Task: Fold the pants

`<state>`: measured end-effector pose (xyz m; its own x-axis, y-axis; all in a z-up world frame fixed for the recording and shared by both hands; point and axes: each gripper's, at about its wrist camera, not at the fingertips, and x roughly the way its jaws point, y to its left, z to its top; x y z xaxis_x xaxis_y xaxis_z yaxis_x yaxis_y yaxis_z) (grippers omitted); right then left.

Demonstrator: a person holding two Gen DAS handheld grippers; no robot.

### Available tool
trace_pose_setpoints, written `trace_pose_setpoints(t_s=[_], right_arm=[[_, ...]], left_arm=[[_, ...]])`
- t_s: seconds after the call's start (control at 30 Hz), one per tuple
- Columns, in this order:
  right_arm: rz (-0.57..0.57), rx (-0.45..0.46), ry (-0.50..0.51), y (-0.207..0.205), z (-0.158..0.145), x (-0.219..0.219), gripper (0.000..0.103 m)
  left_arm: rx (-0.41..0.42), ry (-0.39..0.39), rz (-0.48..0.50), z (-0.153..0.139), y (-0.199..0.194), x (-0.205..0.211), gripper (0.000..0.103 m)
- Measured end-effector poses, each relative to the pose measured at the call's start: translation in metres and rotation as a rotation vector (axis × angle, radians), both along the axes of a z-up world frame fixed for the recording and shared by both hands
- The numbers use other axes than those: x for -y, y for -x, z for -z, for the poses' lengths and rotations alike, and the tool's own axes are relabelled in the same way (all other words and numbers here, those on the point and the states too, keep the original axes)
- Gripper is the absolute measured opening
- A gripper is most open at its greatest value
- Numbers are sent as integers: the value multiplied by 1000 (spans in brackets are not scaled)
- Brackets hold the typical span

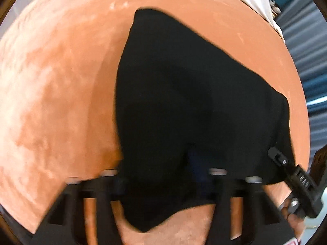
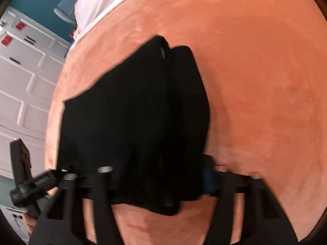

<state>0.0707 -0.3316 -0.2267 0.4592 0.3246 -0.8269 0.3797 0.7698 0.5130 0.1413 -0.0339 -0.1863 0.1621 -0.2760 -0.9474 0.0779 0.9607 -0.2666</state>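
Note:
Black pants [image 1: 184, 102] hang over an orange bedspread [image 1: 61, 81]. In the left wrist view my left gripper [image 1: 163, 175] is shut on the near edge of the pants, which drape over its fingers and stretch away from the camera. My right gripper [image 1: 280, 159] shows at the right of that view, gripping the cloth's other corner. In the right wrist view my right gripper [image 2: 161, 175] is shut on the pants [image 2: 143, 112], which hide its fingertips. My left gripper [image 2: 65, 170] shows at the lower left there, holding the pants' left corner.
The orange bedspread [image 2: 255, 81] fills most of both views. A white sheet or pillow [image 2: 102, 2] lies at the bed's far end. White panelled cupboard doors [image 2: 24, 81] stand past the bed's left edge. Blue-grey slats [image 1: 312, 71] lie past the right edge.

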Motion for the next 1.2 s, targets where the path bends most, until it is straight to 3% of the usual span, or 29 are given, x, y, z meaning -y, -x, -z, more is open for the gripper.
trace_pose_setpoints(t_s=[0.13,0.23,0.3,0.4,0.43,0.47,0.5,0.57,0.63,0.7,0.8,0.9,1.03,1.07,1.1,1.13,1.2], right_arm=[[-26,68,-38,7,-38,-6,36],[-71,88,-97,27,-63,-19,36],[-109,81,-99,48,-67,-30,36],[-109,-17,-94,77,-30,-43,42],[-93,-59,-74,85,-13,-42,50],[-76,-72,-62,88,-3,-42,66],[-36,-51,-88,96,5,-38,66],[27,-41,-142,103,5,-32,71],[52,-47,-91,102,-8,-33,72],[35,21,63,102,-35,-37,72],[-37,176,197,87,-78,-58,72],[-174,208,262,55,-93,-84,61],[-264,152,260,-1,-69,-106,30],[-273,119,258,-10,-61,-109,20],[-273,70,265,-17,-44,-103,16],[-264,37,270,-20,-30,-93,3],[-189,34,237,-20,-19,-70,0]], left_arm=[[25,40,21,-32,13,-14,26],[30,28,27,-59,45,-34,26],[8,27,25,-61,61,-53,28],[-51,-34,23,-33,82,-65,38],[-55,-77,15,-25,86,-66,45],[-50,-115,9,-19,90,-65,50],[-19,-163,2,-18,94,-63,59],[54,-242,13,-27,100,-57,65],[123,-349,63,-35,105,-43,72],[176,-428,103,-42,106,-29,72],[214,-443,124,-50,103,-12,72],[214,-436,130,-52,107,-13,73],[206,-452,134,-48,105,-10,73],[205,-457,133,-46,107,-4,73],[201,-462,132,-45,108,0,73],[199,-466,131,-41,111,-4,73],[189,-469,132,-36,112,-6,73]])
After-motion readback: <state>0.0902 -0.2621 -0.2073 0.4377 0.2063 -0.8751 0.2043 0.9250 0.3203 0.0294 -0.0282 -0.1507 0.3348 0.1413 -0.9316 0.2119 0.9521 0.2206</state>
